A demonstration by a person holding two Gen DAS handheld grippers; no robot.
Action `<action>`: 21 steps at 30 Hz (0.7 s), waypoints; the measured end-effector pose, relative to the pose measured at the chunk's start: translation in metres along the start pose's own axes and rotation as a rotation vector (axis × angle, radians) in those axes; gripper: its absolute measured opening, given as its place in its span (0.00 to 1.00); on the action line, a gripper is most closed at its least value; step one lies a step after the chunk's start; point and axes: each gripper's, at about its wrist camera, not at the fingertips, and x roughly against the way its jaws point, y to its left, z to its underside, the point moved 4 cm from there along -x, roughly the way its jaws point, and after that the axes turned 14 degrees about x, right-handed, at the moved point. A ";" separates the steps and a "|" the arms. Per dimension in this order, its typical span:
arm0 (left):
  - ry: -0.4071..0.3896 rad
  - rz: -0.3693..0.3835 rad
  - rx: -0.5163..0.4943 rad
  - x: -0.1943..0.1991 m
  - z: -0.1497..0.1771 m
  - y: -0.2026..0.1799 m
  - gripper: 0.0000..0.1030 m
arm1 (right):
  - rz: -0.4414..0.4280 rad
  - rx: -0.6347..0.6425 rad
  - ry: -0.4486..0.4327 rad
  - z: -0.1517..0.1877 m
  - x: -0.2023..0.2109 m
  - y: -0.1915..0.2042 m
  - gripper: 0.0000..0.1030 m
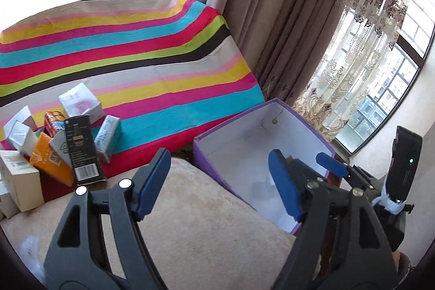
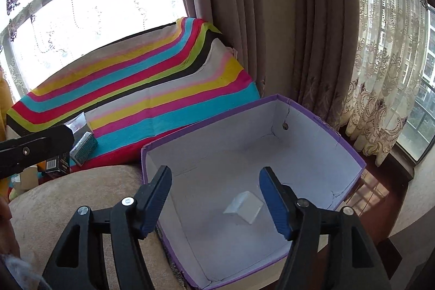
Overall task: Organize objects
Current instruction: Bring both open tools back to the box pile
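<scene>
A purple cardboard box (image 2: 350, 151) with a white inside stands open on a beige cushion; it also shows in the left wrist view (image 1: 202, 154). One small white box (image 2: 244, 205) lies on its floor. My right gripper (image 2: 214, 200) is open and empty just above the box's near part. My left gripper (image 1: 217, 184) is open and empty over the cushion at the box's left wall. A pile of several small boxes lies at the left: a black carton (image 1: 83, 151), an orange one (image 1: 50, 165), a teal-and-silver one (image 1: 107, 139), a white one (image 1: 80, 101).
A striped blanket (image 1: 141, 59) covers the seat behind the pile. The beige cushion (image 1: 195, 222) lies under both grippers. Curtains (image 2: 272, 31) and windows stand behind and to the right. The other gripper's body (image 1: 402, 181) is at the right of the left wrist view.
</scene>
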 end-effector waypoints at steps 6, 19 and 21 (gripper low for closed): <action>-0.048 -0.127 0.038 0.050 0.002 0.074 0.78 | -0.157 0.089 -0.011 -0.017 -0.004 0.072 0.67; -0.144 -0.274 0.251 0.114 0.018 0.198 0.78 | -0.283 0.327 0.052 -0.033 -0.031 0.178 0.70; -0.157 -0.285 0.270 0.121 0.018 0.210 0.78 | -0.294 0.353 0.064 -0.036 -0.035 0.189 0.71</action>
